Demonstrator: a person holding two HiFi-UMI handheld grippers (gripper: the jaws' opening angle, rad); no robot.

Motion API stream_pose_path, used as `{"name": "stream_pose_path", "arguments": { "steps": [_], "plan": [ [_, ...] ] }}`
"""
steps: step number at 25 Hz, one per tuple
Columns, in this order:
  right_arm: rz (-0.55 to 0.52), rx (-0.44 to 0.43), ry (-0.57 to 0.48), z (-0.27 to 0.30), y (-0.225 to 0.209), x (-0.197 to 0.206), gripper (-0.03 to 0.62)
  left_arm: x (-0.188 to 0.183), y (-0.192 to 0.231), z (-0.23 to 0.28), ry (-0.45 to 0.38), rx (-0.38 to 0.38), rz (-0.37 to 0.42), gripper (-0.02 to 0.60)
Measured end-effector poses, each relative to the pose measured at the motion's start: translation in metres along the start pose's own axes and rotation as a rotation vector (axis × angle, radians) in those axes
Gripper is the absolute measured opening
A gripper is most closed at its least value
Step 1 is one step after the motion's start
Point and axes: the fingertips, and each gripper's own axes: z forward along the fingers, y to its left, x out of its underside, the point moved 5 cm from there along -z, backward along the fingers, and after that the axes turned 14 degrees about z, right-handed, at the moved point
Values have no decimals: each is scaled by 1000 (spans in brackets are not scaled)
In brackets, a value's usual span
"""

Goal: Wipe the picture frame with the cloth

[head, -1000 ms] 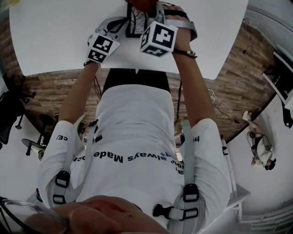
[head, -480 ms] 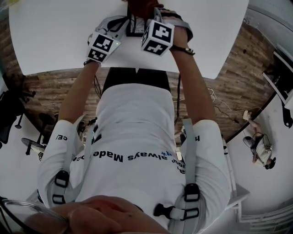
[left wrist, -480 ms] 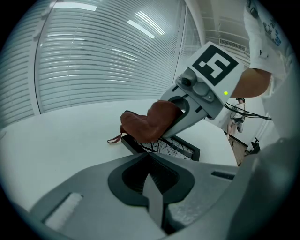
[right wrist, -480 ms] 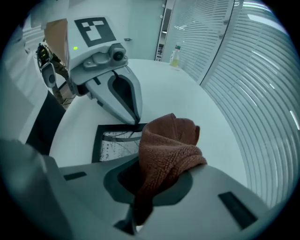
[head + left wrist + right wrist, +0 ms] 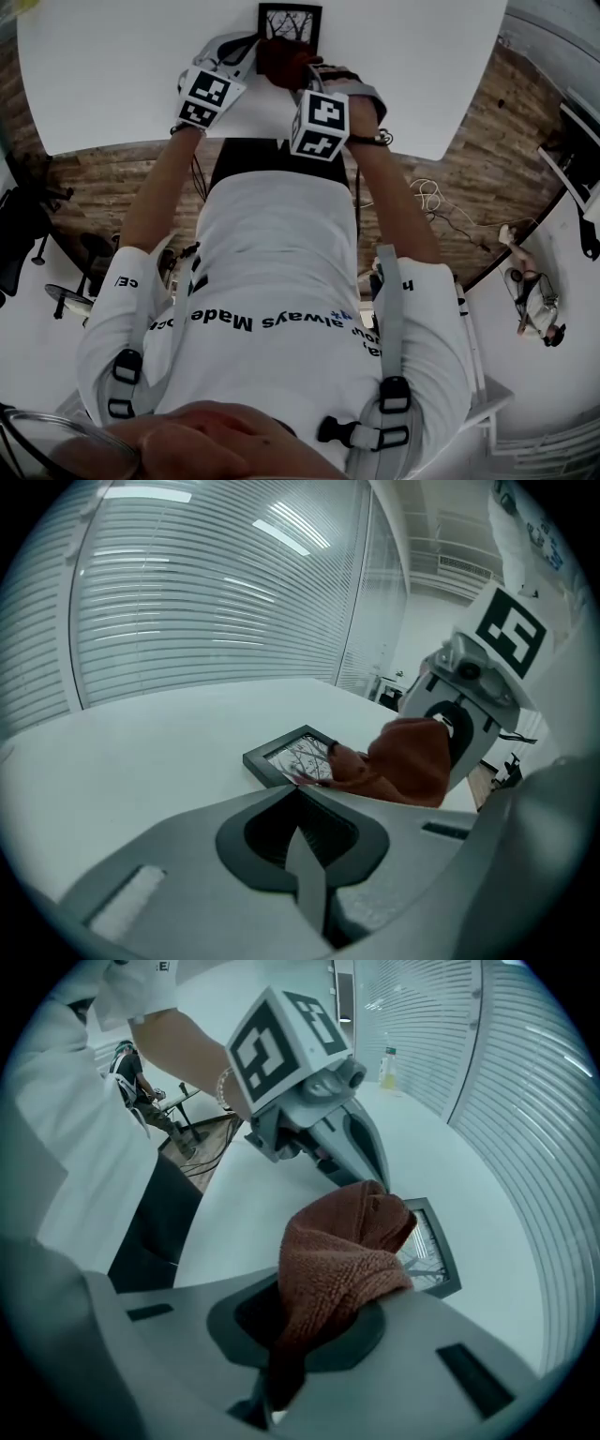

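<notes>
A small black picture frame (image 5: 290, 26) with a tree print lies flat at the far middle of the white table (image 5: 112, 66). My right gripper (image 5: 298, 80) is shut on a rust-brown cloth (image 5: 284, 64). The bunched cloth (image 5: 347, 1241) rests on the frame's near edge (image 5: 433, 1255) and hides part of it. My left gripper (image 5: 251, 47) comes in from the left. Its jaws stand together with their tips at the frame's (image 5: 298, 757) near side. The cloth (image 5: 403, 761) and the right gripper (image 5: 464, 719) show just beyond it.
The table's near edge (image 5: 272, 145) runs right under both wrists, with wood floor below it. A small bottle (image 5: 388, 1065) stands far off on the table. Closed blinds (image 5: 206, 602) line the wall behind the table.
My right gripper has drawn back toward the person with the cloth, so most of the frame now shows beyond it. The left gripper has hardly moved.
</notes>
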Motion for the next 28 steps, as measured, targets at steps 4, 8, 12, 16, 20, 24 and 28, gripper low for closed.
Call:
{"name": "stream_pose_path", "arguments": {
  "steps": [4,8,12,16,20,24,28],
  "plan": [
    [-16,-15,13,1,18,15,18,-3,-2,2,1,-1,-2,2],
    [-19,69,-48,-28,4,4,18,-1,0,1,0,3,-1,2],
    [8,269,-173,-88,-47,-16,18,-1,1,2,-4,3,-7,2],
    [35,490,-265,-126,-108,-32,18,-3,2,-1,-7,2,-2,2],
    [-2,508,-173,-85,-142,-24,18,-3,0,-1,-6,1,-2,2],
    [-52,401,-41,-28,-137,-3,18,-5,0,3,-3,3,-4,2],
    [-53,364,-26,-12,-125,1,18,-2,0,0,-1,3,-4,2]
  ]
}}
